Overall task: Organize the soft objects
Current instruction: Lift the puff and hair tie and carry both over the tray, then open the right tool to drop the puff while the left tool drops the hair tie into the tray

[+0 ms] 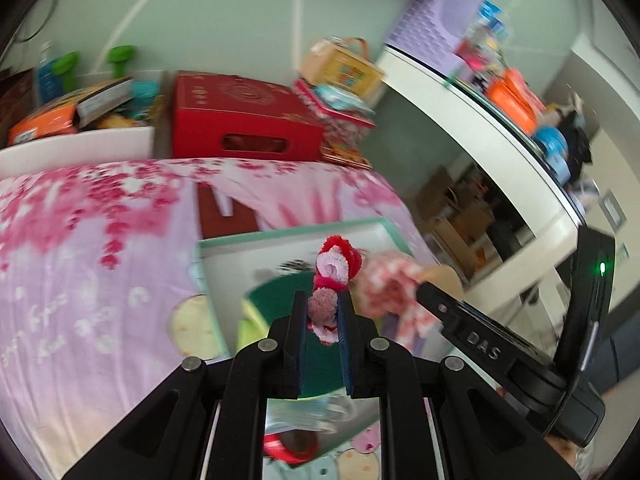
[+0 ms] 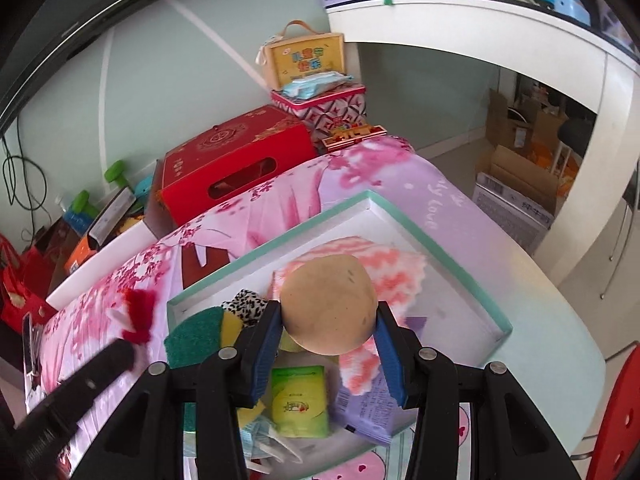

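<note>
Now you have a soft thing in each claw. Your left claw [image 1: 323,312] is squeezed tight on a red and pink fuzzy toy [image 1: 334,268]. Your right claw [image 2: 326,330] is clamped on a tan ball [image 2: 329,305], with a pad pressing each side. Both things hang just over the box [image 2: 460,258] with the green rim, which sits on the pink flowery sheet [image 2: 132,280].

To do this well, I think you should bring each one low inside the white walls before you let go. Pick a bare spot, so nothing rolls out. Put the ball down gently, as it may roll.

In the box I count one pink and white cloth [image 2: 384,272], one green and yellow sponge [image 2: 200,336], one spotty cloth [image 2: 246,306], one green packet [image 2: 299,400] and one purple packet [image 2: 366,412]
</note>
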